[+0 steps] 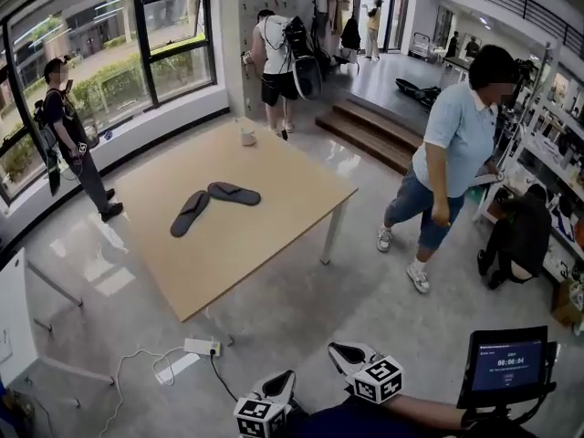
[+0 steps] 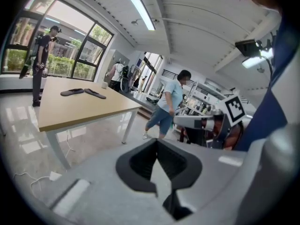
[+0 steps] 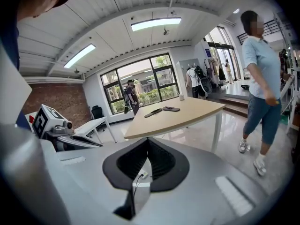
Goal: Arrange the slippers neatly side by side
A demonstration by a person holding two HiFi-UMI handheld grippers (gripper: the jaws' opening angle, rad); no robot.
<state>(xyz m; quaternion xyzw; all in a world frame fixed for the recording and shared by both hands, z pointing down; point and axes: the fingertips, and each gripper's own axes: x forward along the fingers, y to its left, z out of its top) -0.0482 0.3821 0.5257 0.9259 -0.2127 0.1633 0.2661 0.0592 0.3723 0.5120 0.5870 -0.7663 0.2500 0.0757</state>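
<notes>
Two dark slippers lie on the wooden table (image 1: 265, 245). One slipper (image 1: 190, 213) points toward me, while the other slipper (image 1: 234, 192) lies across its far end, so they form an angle. Both grippers are far from the table, low at the head view's bottom edge. The left gripper (image 1: 283, 379) and the right gripper (image 1: 339, 349) are shut and hold nothing. In the left gripper view the slippers (image 2: 83, 93) appear small on the tabletop, beyond the shut left gripper (image 2: 157, 144). The right gripper view shows the slippers (image 3: 161, 110) beyond the shut right gripper (image 3: 148, 142).
A person in a light blue shirt (image 1: 452, 162) walks right of the table. Another person (image 1: 68, 130) stands by the window, and a third (image 1: 274, 62) is at the back. A white cup (image 1: 247, 136) sits on the table's far corner. A power strip (image 1: 202, 346) with cable lies on the floor.
</notes>
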